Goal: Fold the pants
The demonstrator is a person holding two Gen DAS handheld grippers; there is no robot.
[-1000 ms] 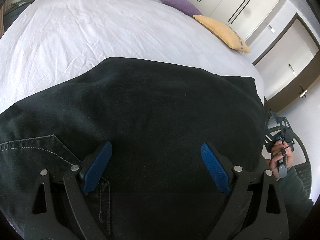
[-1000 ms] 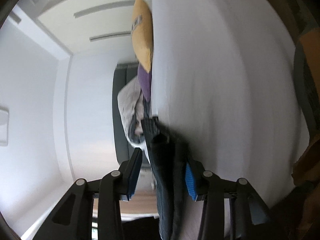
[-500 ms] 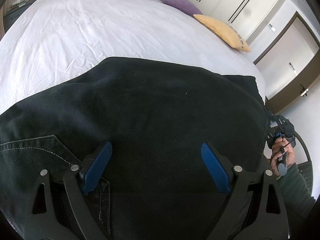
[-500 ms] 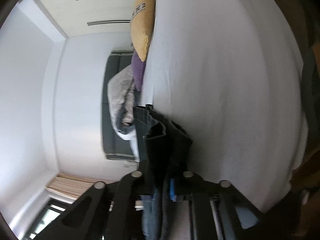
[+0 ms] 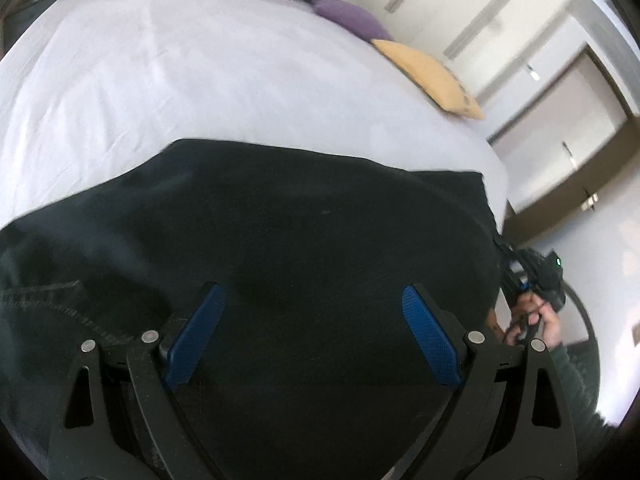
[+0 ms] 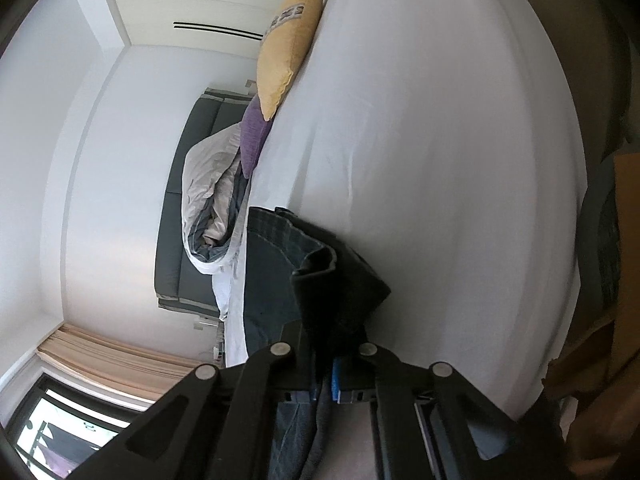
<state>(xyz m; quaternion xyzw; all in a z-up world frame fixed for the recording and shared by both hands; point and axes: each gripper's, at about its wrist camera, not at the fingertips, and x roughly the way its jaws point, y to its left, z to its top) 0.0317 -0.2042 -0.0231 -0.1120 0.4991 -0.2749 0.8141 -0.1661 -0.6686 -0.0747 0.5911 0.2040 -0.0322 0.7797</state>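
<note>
Black pants point(image 5: 304, 264) lie on a white bed point(image 5: 168, 80) as the right gripper point(image 6: 326, 376) clamps their end, left gripper point(image 5: 312, 336) spread wide above, a fold likely next

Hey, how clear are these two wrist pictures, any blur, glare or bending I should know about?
Left wrist view: motion blur smears the bedsheet and the stitching on the black pants; the left tongs look sharp. Right wrist view: sharper, though the sheet is washed out bright, and the right tongs sit dark, shut on the pants. Both views: strong fisheye bending and dark corners.
</note>
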